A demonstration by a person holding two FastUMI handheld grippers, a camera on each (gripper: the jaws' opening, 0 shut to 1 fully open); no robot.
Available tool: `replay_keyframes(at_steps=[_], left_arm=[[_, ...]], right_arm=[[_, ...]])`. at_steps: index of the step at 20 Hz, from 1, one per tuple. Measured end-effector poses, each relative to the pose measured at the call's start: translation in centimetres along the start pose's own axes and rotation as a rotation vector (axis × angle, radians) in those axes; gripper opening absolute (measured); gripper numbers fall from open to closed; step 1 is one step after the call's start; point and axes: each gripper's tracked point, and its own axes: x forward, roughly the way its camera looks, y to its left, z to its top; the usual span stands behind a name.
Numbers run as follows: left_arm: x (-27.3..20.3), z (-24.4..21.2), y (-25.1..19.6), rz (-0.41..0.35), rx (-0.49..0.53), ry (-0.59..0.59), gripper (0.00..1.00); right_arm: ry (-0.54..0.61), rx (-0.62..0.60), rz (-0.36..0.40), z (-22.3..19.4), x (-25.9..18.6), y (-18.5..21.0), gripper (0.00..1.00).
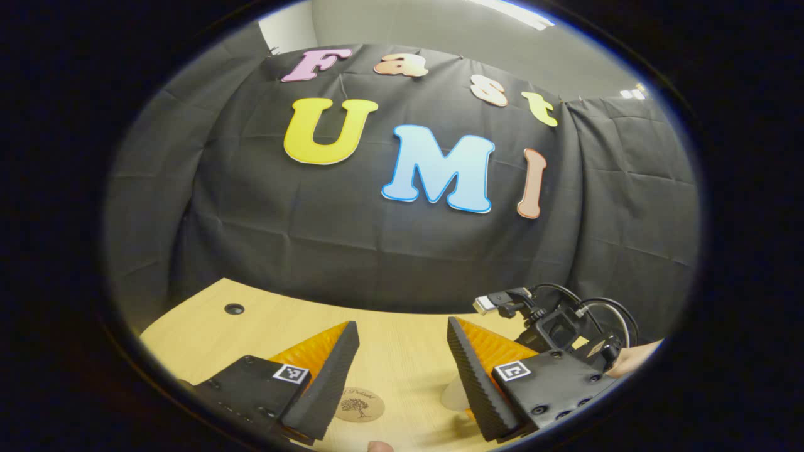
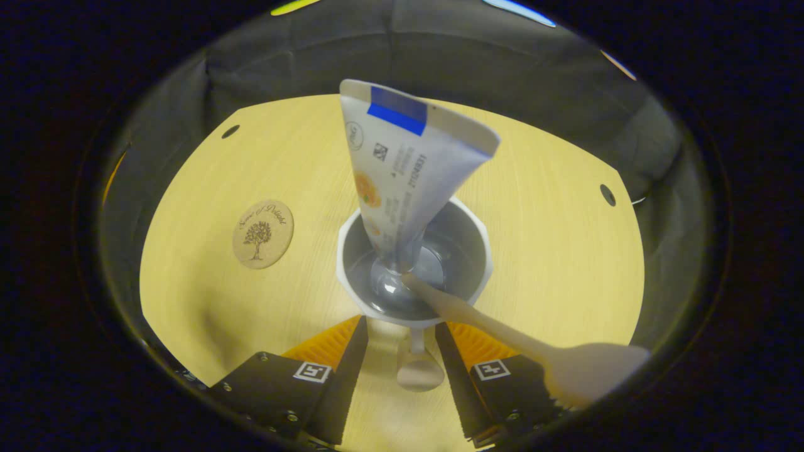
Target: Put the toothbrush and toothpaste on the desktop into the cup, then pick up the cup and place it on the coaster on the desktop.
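Already, in the left gripper view, the left gripper [image 1: 402,370] is held with jaws apart and empty above the coaster [image 1: 359,405]. In the right gripper view, toothpaste [image 2: 408,169] and toothbrush [image 2: 502,336] are seen inside the cup [image 2: 414,263]; the right gripper [image 2: 402,351], jaws open, straddles the cup's handle [image 2: 418,364]. Closing on it is judged next, then carrying the cup to the coaster on the worktop [image 2: 553,251].

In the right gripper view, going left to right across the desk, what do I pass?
Coaster → cup, with the toothpaste standing in it → bristle end of the toothbrush, which leans out of the cup to the right.
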Motion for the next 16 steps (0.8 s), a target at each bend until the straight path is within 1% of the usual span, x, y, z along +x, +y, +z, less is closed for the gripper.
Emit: replay_keyframes(at_steps=[1, 3, 4, 5, 6, 7, 8, 9, 10, 11, 14, 16], left_arm=[[0.0, -0.1, -0.1, -0.002, -0.003, 0.002, 0.91], [0.0, -0.3, -0.2, -0.004, -0.003, 0.005, 0.91], [0.0, -0.3, -0.3, -0.006, -0.002, 0.006, 0.91], [-0.1, -0.4, -0.3, -0.008, -0.002, 0.007, 0.91], [-0.1, -0.4, -0.3, -0.010, -0.004, 0.008, 0.91], [-0.1, -0.5, -0.4, -0.011, -0.005, 0.010, 0.91], [-0.1, -0.7, -0.5, -0.011, -0.008, 0.013, 0.91], [-0.2, -0.8, -0.5, -0.013, -0.012, 0.016, 0.91], [-0.2, -1.0, -0.5, -0.015, -0.015, 0.019, 0.91], [-0.3, -1.0, -0.6, -0.016, -0.016, 0.022, 0.91], [-0.3, -1.0, -0.6, -0.016, -0.015, 0.023, 0.91], [-0.3, -1.0, -0.5, -0.013, -0.013, 0.026, 0.91]], right_arm=[[0.008, 0.000, 0.002, 0.0, 0.1, 0.0, 0.56], [0.020, 0.007, 0.000, 0.1, 0.2, -0.2, 0.56], [0.018, 0.013, -0.006, 0.3, 0.3, -0.5, 0.53], [0.024, 0.017, 0.001, 0.2, 0.3, -0.5, 0.47], [0.028, 0.021, 0.009, 0.2, 0.6, -0.5, 0.47], [0.034, 0.035, 0.009, 0.2, 0.1, -0.8, 0.41], [0.035, 0.040, 0.017, 0.3, 0.5, -0.8, 0.30], [0.042, 0.047, 0.018, 0.3, 0.2, -0.7, 0.30], [0.043, 0.043, 0.020, 0.3, 0.1, -0.8, 0.24], [0.043, 0.039, 0.019, 0.1, 0.5, -0.8, 0.28], [0.034, 0.024, 0.017, 0.2, 0.2, -0.9, 0.24], [0.009, 0.025, 0.007, 0.5, 0.4, -1.1, 0.24]])
